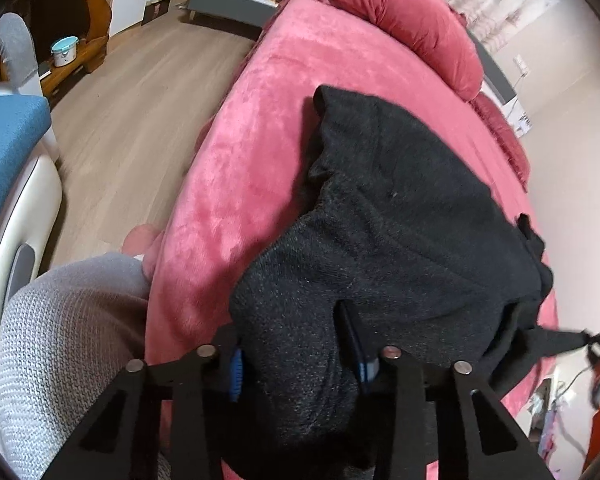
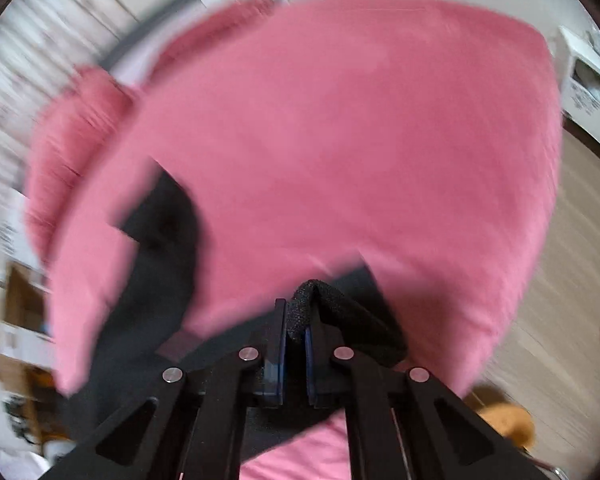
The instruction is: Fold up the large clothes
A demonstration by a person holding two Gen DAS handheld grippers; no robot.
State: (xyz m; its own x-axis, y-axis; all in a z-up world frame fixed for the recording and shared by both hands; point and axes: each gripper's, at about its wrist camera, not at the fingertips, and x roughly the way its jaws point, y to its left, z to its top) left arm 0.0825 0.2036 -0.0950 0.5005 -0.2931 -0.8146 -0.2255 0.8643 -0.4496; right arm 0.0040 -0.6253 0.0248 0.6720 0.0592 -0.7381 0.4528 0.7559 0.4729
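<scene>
Black knitted garment [image 1: 400, 216] lies spread on the pink plush bed cover [image 1: 240, 152], its near end bunched at the bed's near edge. The left gripper [image 1: 296, 356] points steeply down, its jaws part closed with a thick fold of the dark knit bulging between the blue pads, which press on it. The right gripper [image 2: 296, 332] also tilts down over the bed; its jaws are nearly together and pinch a thin fold of the same fabric, which arches above the pads. That view is blurred. Bare cover lies beyond the garment up to the red velvet pillow [image 1: 412, 20]; wooden floor [image 1: 140, 120] runs along the bed's left side.
</scene>
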